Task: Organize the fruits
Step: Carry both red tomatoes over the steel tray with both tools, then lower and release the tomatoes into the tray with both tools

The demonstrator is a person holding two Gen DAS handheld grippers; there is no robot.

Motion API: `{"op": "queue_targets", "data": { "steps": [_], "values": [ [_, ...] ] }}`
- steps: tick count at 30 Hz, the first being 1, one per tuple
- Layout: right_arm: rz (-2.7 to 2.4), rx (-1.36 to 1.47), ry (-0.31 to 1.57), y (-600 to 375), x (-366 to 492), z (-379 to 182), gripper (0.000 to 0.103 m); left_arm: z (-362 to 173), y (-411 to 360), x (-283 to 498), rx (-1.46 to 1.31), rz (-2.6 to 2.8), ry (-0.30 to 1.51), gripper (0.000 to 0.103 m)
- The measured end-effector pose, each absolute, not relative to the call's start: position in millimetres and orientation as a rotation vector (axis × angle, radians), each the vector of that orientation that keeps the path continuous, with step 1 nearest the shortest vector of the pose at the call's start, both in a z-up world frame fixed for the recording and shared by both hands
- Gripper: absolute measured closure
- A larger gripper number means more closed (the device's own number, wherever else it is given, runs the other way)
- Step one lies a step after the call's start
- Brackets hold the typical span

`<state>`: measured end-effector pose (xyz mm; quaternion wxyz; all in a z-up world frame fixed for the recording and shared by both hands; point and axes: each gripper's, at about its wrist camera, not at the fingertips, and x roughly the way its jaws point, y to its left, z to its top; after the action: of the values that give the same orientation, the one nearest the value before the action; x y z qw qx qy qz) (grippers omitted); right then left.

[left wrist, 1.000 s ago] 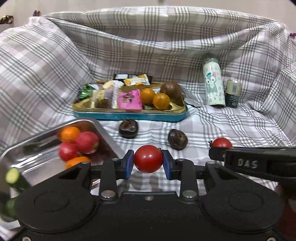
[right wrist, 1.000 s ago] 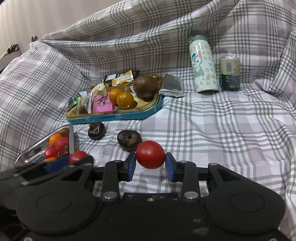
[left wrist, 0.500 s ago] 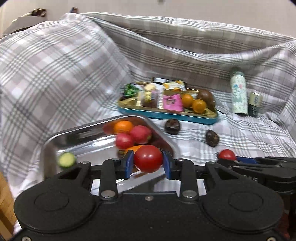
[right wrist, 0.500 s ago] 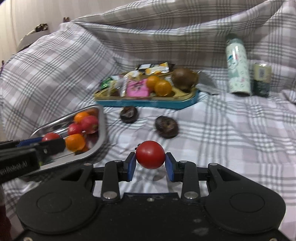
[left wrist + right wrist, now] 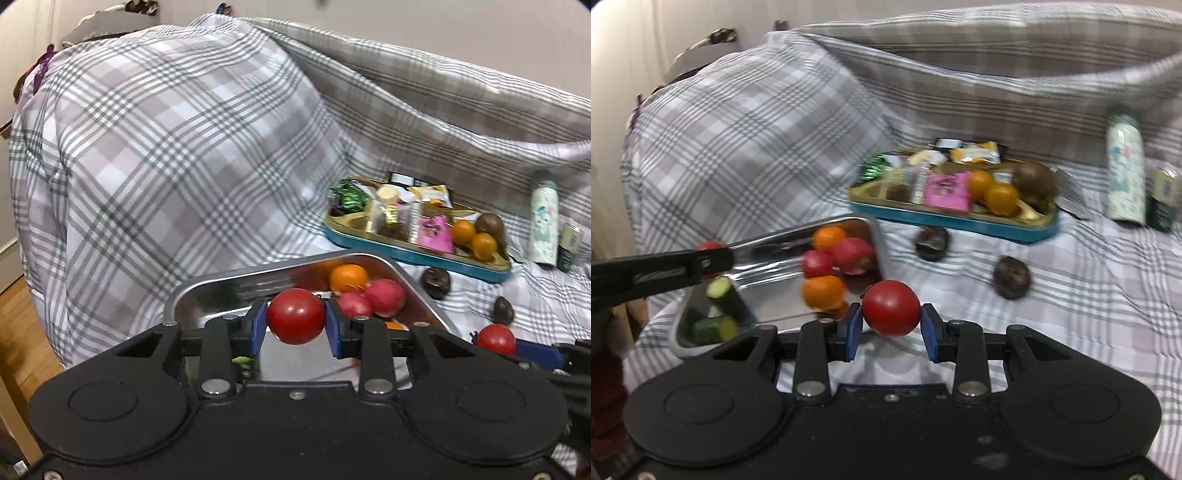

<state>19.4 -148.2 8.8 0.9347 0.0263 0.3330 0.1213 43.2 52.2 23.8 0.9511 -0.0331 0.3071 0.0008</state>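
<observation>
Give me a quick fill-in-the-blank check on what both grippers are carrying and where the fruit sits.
1. Each gripper is shut on a red ____.
2. The cucumber pieces lie in the ____ tray.
3. Two dark round fruits lie on the ____ cloth.
4. The pink packet sits in the ____-rimmed tray.

Missing: tomato; steel; plaid; blue

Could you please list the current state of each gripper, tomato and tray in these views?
Left gripper: shut on left tomato.
Right gripper: shut on right tomato.
Steel tray: holds fruit and cucumber pieces.
Snack tray: full, lidless.
</observation>
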Motion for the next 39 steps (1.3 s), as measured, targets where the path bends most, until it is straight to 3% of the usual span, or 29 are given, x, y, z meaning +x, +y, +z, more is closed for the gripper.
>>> {"op": "queue_targets", "data": {
  "steps": [34, 39],
  "values": [
    [0.266, -0.033, 0.735, -54, 55, -2, 0.066, -2, 101, 97, -0.172, 0.117, 0.721, 0.061],
    [0.26, -0.012, 0.743, -55, 55, -4, 0.066, -2, 101, 99, -0.173, 0.102, 0.728, 0.057]
  ]
}}
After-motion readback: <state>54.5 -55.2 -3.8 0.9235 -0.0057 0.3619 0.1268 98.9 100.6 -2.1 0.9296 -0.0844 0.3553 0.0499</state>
